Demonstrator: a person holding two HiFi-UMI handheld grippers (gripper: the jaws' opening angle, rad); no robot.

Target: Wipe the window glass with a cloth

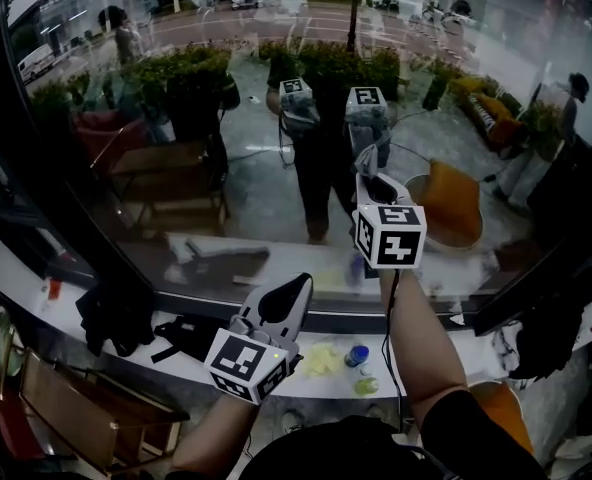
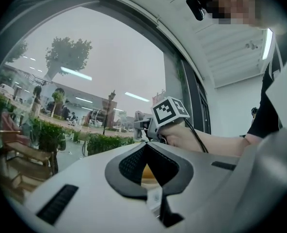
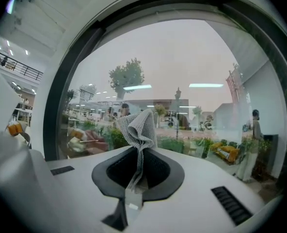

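Head view: holding right claw (image 1: pixel 374 180) up at the window glass (image 1: pixel 226 168), with left claw (image 1: pixel 281 303) hanging below and left of it.

Left gripper view: pinching nothing, jaws together.

Right gripper view: clamping the grey cloth (image 3: pixel 138 125), bunched end poking ahead of the jaws toward the pane. Judging wiping as barely under way, with no wiped patch showing.

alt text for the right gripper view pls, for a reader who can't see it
The right gripper has its jaws shut on a bunched grey cloth, which sticks up in front of the window glass. Outside, a tree and a yellow sofa show. Whether the cloth touches the glass is unclear.
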